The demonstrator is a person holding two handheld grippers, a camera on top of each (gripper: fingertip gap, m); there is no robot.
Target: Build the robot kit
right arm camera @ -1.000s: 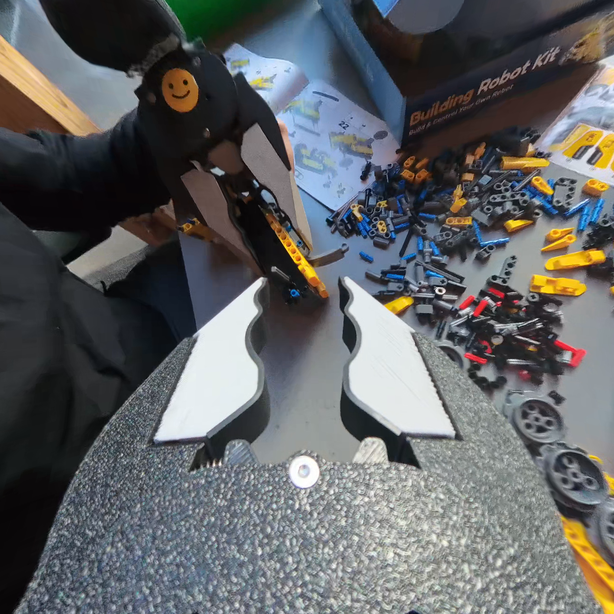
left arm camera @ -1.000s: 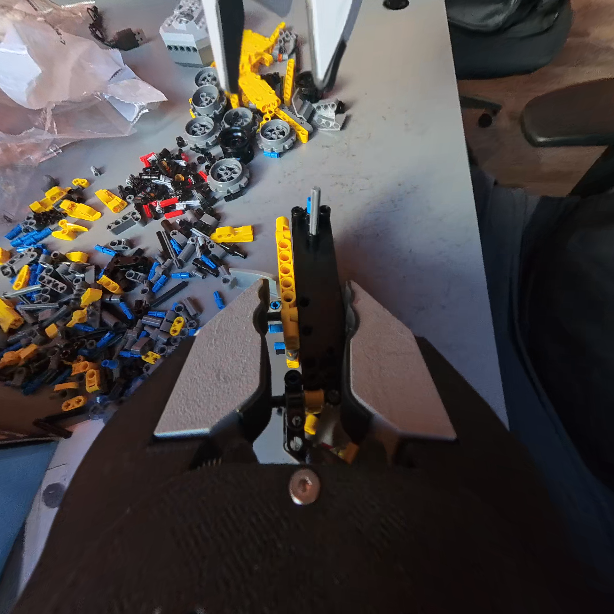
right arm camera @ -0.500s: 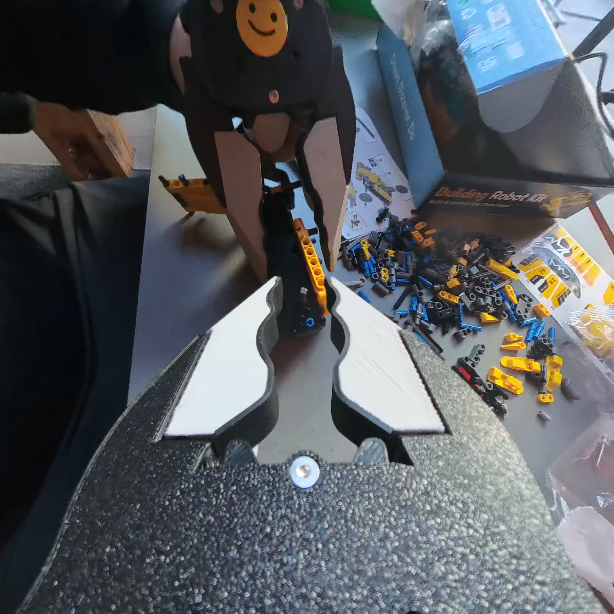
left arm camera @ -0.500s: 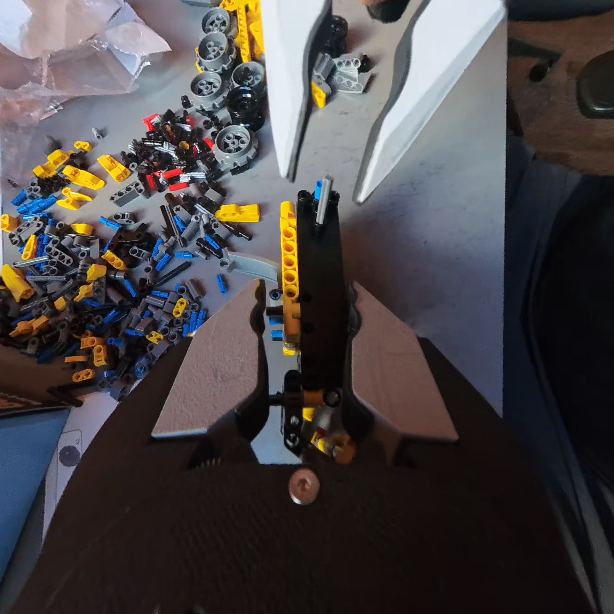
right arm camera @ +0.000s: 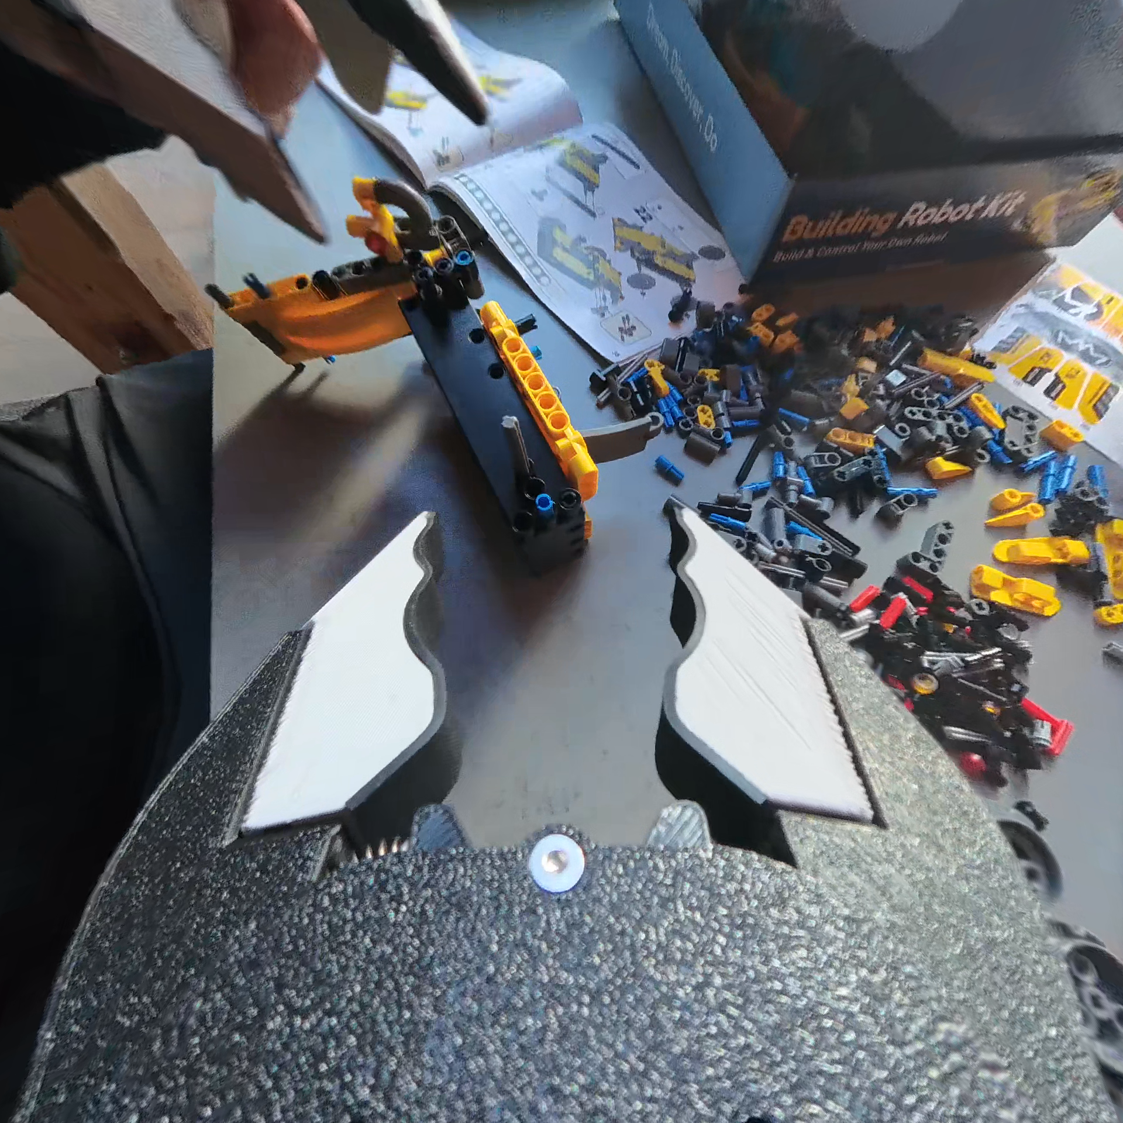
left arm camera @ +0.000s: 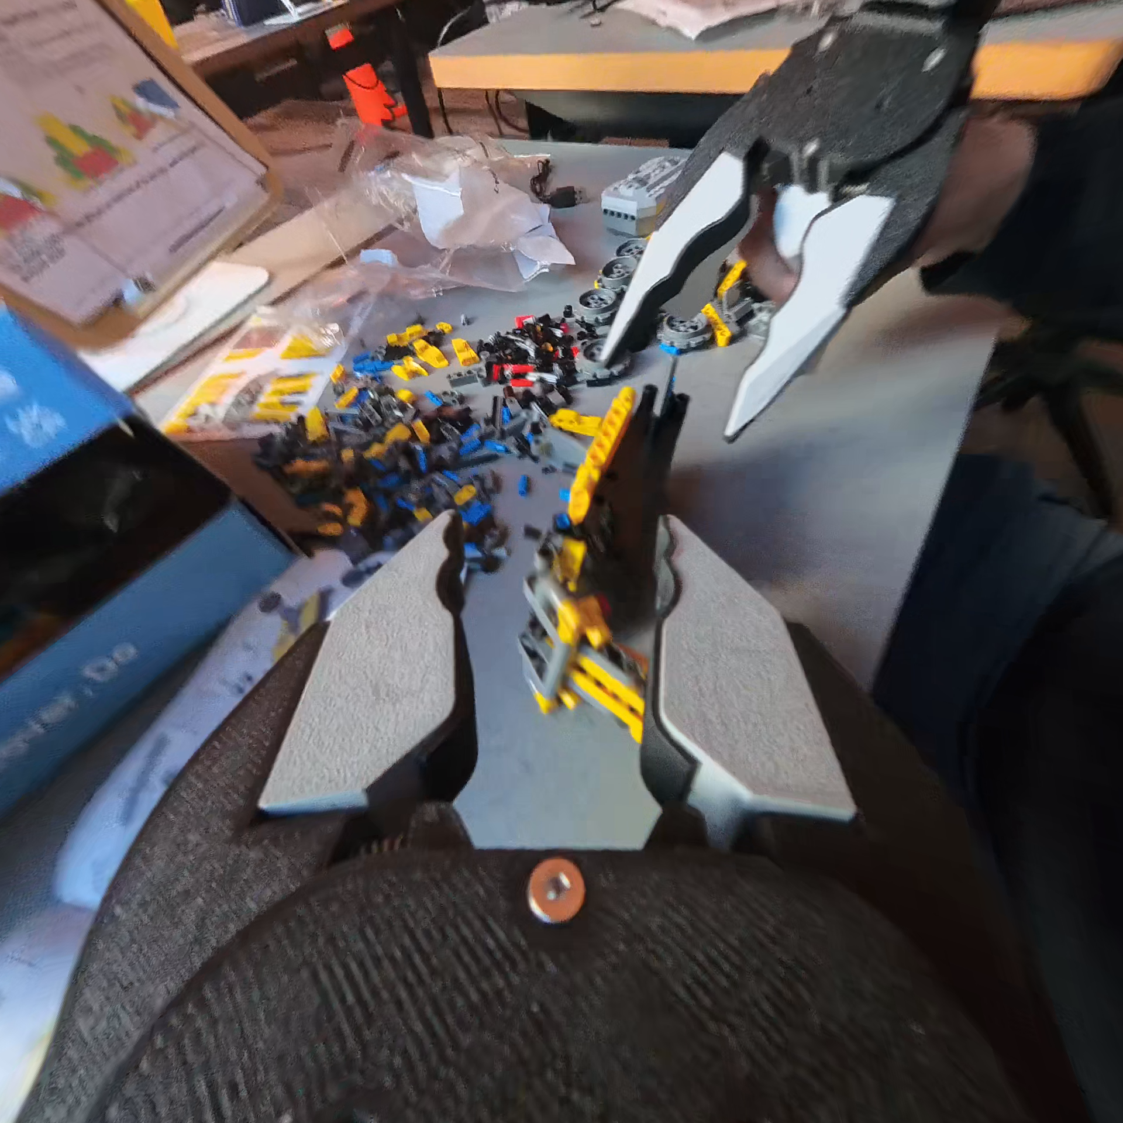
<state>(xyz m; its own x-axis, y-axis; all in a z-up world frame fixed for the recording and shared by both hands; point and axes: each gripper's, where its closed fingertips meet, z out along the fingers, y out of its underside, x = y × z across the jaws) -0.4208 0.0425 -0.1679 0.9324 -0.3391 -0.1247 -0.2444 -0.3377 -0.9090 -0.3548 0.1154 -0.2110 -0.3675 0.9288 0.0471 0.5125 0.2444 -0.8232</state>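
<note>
A black and yellow brick assembly point(left arm camera: 626, 486) with a grey axle at its end lies on the grey table point(left arm camera: 790, 516). In the right wrist view it point(right arm camera: 486, 389) lies just ahead of my right gripper point(right arm camera: 550, 513), which is open and empty. My left gripper point(left arm camera: 558, 522) is open, with the assembly below and between its fingers, closer to the right one. In the right wrist view the left gripper point(right arm camera: 398, 176) hangs above the assembly's far end, apart from it. The right gripper point(left arm camera: 668, 395) shows open beyond the assembly's tip.
A pile of small loose parts point(right arm camera: 851, 456) covers the table beside the assembly. Grey wheels point(left arm camera: 607, 285), clear plastic bags point(left arm camera: 456, 231) and a grey block point(left arm camera: 638, 200) lie farther off. A kit box point(right arm camera: 911, 200) and an open booklet point(right arm camera: 577, 225) stand nearby. The table edge point(left arm camera: 899, 486) runs close by.
My left gripper has opened, let go of the assembly and lifted off it. The assembly now lies on the table. My right gripper has opened wider and drawn back a little.
</note>
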